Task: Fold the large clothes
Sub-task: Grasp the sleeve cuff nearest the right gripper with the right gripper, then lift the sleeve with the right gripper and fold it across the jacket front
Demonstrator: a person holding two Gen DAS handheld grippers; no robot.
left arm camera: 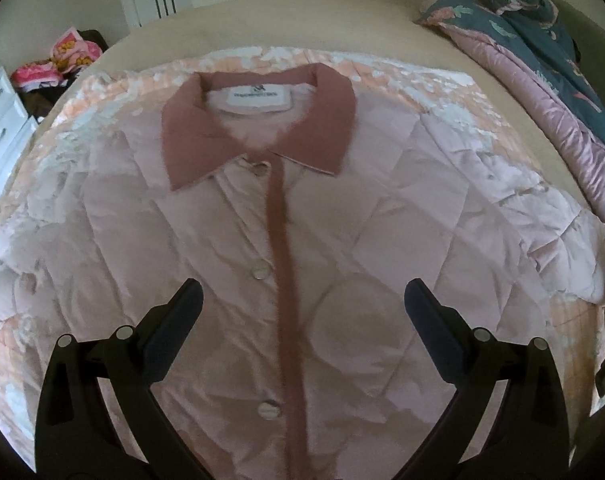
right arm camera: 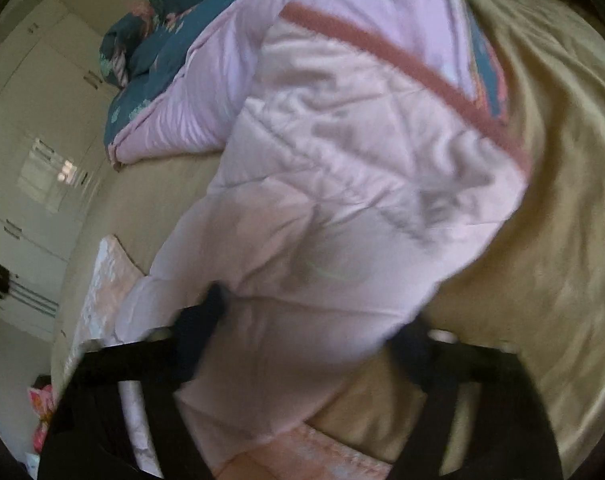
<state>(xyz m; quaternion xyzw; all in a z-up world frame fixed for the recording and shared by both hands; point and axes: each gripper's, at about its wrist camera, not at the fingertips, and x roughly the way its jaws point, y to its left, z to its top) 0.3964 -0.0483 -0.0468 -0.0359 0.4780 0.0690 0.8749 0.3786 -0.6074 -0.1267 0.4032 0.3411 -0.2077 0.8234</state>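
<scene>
A pale pink quilted jacket (left arm camera: pixel 342 216) with a dusty-rose collar (left arm camera: pixel 182 136) and placket lies face up and buttoned on a peach floral cloth (left arm camera: pixel 382 72) on the bed. My left gripper (left arm camera: pixel 302 300) hovers open over the jacket's front, holding nothing. In the blurred right wrist view, the jacket's sleeve (right arm camera: pixel 342 184), with a rose cuff band (right arm camera: pixel 402 60), stretches away from my right gripper (right arm camera: pixel 314 320). Its fingers stand wide on either side of the sleeve, with the sleeve fabric lying between them.
A beige bed sheet (left arm camera: pixel 302 28) (right arm camera: pixel 542 200) covers the mattress. A teal floral duvet with pink lining (left arm camera: pixel 542 60) (right arm camera: pixel 174 80) is bunched at the bed's side. White drawers (left arm camera: pixel 2 120) and pink clothes (left arm camera: pixel 62 60) sit at left. White wardrobes (right arm camera: pixel 42 120) stand beyond.
</scene>
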